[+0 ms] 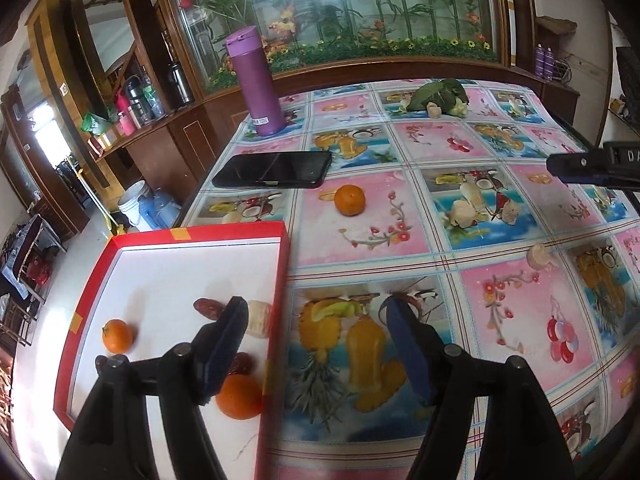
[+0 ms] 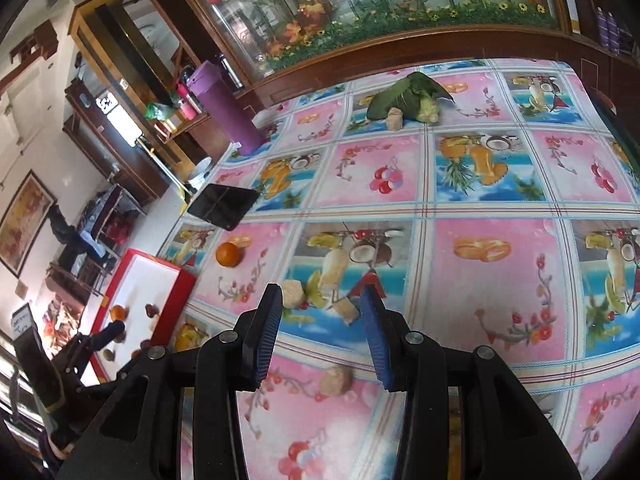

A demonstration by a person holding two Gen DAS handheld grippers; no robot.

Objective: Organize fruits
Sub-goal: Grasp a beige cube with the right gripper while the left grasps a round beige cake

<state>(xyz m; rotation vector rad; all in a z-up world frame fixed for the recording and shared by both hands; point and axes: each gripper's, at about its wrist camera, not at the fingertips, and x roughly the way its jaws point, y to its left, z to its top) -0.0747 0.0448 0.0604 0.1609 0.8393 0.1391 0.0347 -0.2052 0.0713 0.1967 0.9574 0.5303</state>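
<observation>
My left gripper [image 1: 316,312] wide open, empty, above red-rimmed white tray [image 1: 280,280] edge. My right gripper [image 2: 320,300] open, empty, above pale chunks [image 2: 292,294]. Round orange tangerine [image 1: 350,199] on tablecloth.

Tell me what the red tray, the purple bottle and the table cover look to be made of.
Red tray: likely cardboard, thin flat walls, taped edge, matte white inside. Purple bottle: body matte, possibly coated metal or plastic; lid looks plastic. Table cover: probably vinyl or oilcloth, glossy printed surface with soft glare.
</observation>
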